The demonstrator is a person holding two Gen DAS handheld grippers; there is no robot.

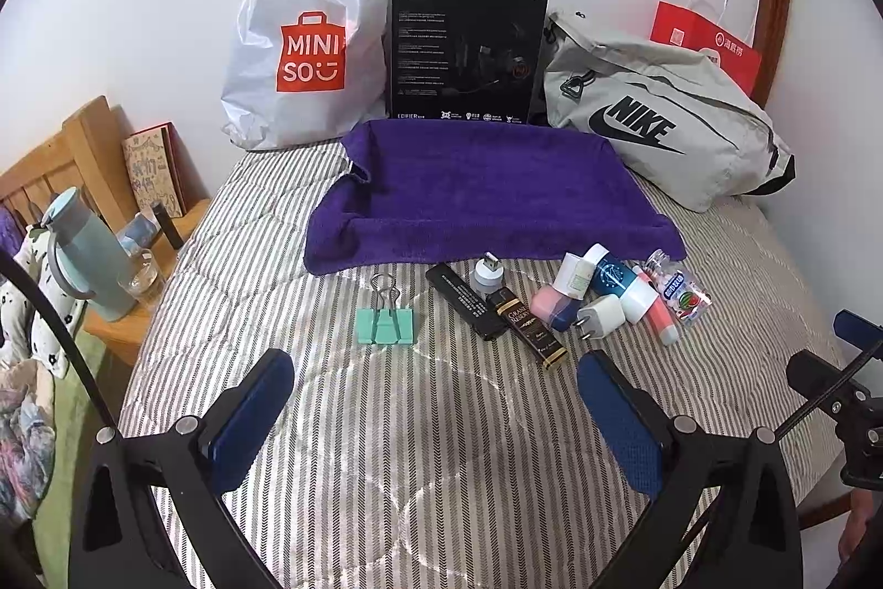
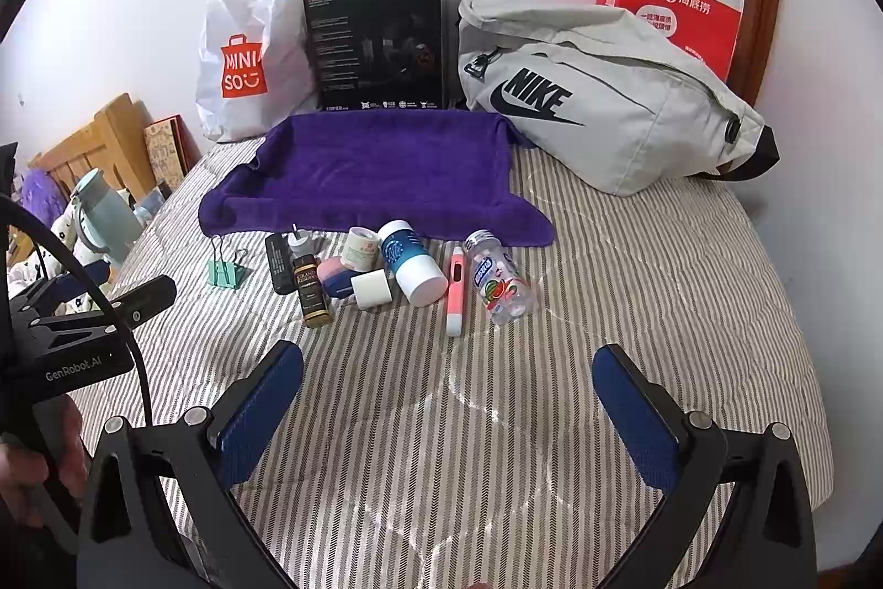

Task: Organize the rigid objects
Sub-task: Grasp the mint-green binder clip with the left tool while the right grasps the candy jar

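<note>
A cluster of small objects lies on the striped bed in front of a purple towel [image 1: 485, 186] [image 2: 381, 169]. There is a green binder clip [image 1: 385, 321] [image 2: 225, 272], a black flat device [image 1: 466, 301] [image 2: 278, 264], a brown bottle [image 1: 532, 327] [image 2: 312, 291], a white charger plug [image 1: 601, 316] [image 2: 371, 289], a blue-and-white bottle [image 1: 621, 282] [image 2: 411, 266], a pink thermometer [image 1: 657, 307] [image 2: 456, 291] and a clear candy bottle [image 1: 679, 288] [image 2: 496, 282]. My left gripper [image 1: 436, 401] hovers open, nearer than the clip and brown bottle. My right gripper [image 2: 450, 396] hovers open, nearer than the thermometer. Neither holds anything.
Against the wall stand a white MINISO bag [image 1: 309, 37] [image 2: 248, 53], a black box [image 1: 466, 48] [image 2: 381, 42], a grey Nike bag [image 1: 662, 114] [image 2: 601, 97] and a red paper bag [image 2: 668, 15]. A wooden bedside stand [image 1: 116, 313] at the left holds a pale blue flask [image 1: 88, 252].
</note>
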